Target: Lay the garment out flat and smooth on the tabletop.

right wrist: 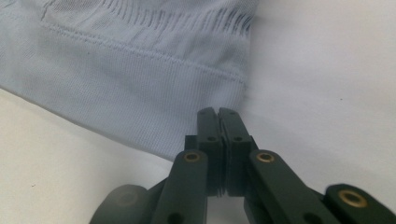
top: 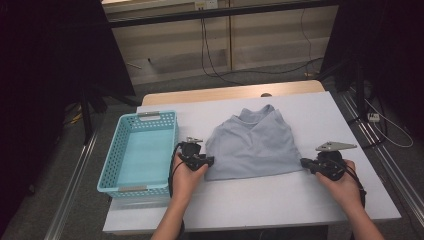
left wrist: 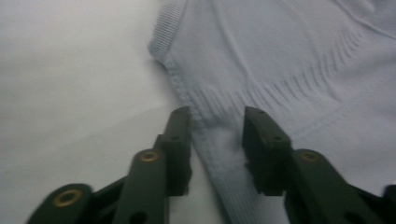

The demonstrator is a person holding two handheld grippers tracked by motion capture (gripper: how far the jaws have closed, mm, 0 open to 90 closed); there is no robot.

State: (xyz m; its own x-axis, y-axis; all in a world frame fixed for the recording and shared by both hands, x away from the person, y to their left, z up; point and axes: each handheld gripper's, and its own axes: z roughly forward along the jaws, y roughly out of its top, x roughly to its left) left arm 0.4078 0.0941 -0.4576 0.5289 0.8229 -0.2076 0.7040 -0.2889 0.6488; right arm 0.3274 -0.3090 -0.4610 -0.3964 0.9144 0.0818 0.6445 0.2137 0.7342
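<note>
- Sweater (top: pixel 252 145), folded and pale blue, lies flat in the middle of the table (top: pixel 310 200), with its ribbed hem along the near edge and the turquoise basket (top: pixel 137 187) standing just beside it on the person's left.
- Left gripper (left wrist: pixel 217 116) sits at the near left corner of the hem with its jaws parted, astride the ribbed edge; the pads do not press on the knit. If it clenches from here it may catch just the top layer (the fold seems to have several), and the sweater would fall open when lifted.
- Right gripper (right wrist: pixel 218 112) is clenched, jaws together, at the near right corner. In the right gripper view its tips meet just at the hem's edge, and I cannot tell whether any fabric is pinched between them. If it holds nothing, or only a sliver, that corner will slip free.
- With one side held and the other loose, a lift would drag the sweater askew across the table and undo the fold.
- Left hand (top: pixel 186 175) works close to the basket wall; a sideways swing could knock it toward the table edge (it already stands near the corner).
- Soft knit stretches, so a hard pull from both corners could distort the hem rather than raise the pile.
</note>
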